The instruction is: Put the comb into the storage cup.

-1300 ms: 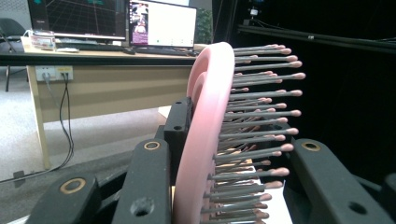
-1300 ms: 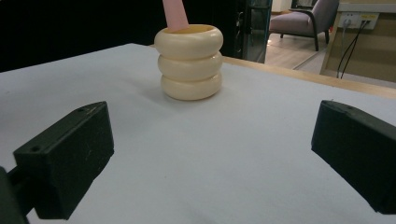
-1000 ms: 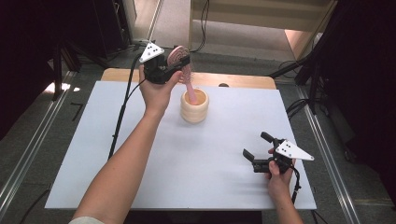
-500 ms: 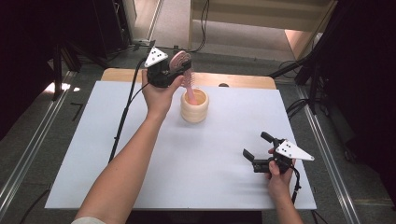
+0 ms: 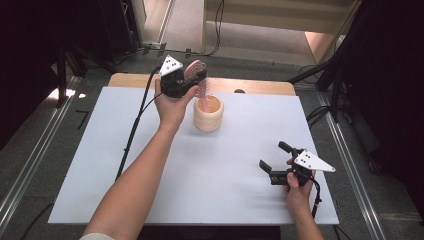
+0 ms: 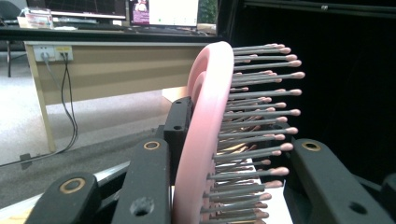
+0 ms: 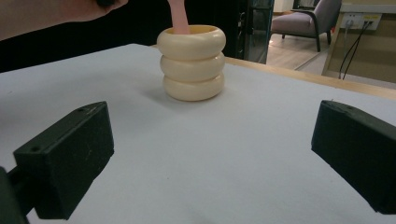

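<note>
Pink hairbrush (image 6: 205, 135) smooth plastic; cream holder (image 7: 192, 62) glossy; table (image 5: 210, 175) matt white.

left gripper (image 5: 192, 82): black body, grey three-cornered plate, black cable trailing | right gripper (image 5: 274, 165): black blocky jaws, grey plate | forearms: showing bare, sleeveless

hairbrush (image 5: 196, 75): pink, grey pink-tipped bristles, upright, handle down inside holder | holder (image 5: 208, 114): cream, three-ringed, upright, far centre of table

Cream ringed cup (image 7: 192, 61) upright on white desk (image 7: 233, 163), pink handle (image 7: 179, 16) inside; claw (image 7: 205, 158) jaws wide apart, nothing between.
</note>
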`<state>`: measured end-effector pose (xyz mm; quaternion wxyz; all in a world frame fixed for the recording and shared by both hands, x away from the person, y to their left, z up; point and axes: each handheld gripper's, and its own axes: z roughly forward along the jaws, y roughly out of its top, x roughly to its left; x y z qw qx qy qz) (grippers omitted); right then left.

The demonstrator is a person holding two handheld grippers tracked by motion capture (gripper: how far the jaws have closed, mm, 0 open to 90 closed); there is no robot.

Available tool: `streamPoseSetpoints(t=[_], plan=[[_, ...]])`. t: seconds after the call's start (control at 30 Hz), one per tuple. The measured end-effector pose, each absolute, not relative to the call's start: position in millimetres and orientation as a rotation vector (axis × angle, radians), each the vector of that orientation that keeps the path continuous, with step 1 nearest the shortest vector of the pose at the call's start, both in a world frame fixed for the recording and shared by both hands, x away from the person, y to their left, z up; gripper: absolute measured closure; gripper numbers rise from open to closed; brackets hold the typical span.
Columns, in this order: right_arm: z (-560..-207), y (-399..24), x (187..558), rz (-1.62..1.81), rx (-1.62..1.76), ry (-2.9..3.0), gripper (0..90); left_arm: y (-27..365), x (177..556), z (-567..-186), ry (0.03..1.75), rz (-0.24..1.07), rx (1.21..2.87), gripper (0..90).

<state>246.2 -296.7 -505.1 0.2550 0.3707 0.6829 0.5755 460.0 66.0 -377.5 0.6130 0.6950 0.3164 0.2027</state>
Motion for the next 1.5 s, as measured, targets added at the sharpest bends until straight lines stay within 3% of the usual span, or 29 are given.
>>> streamPoseSetpoints(t=[1.5], plan=[[-506, -295, 247, 1.566, 1.009, 1.859, 0.0, 67, 466, -412, 0.789, 0.418, 1.603, 63.4]])
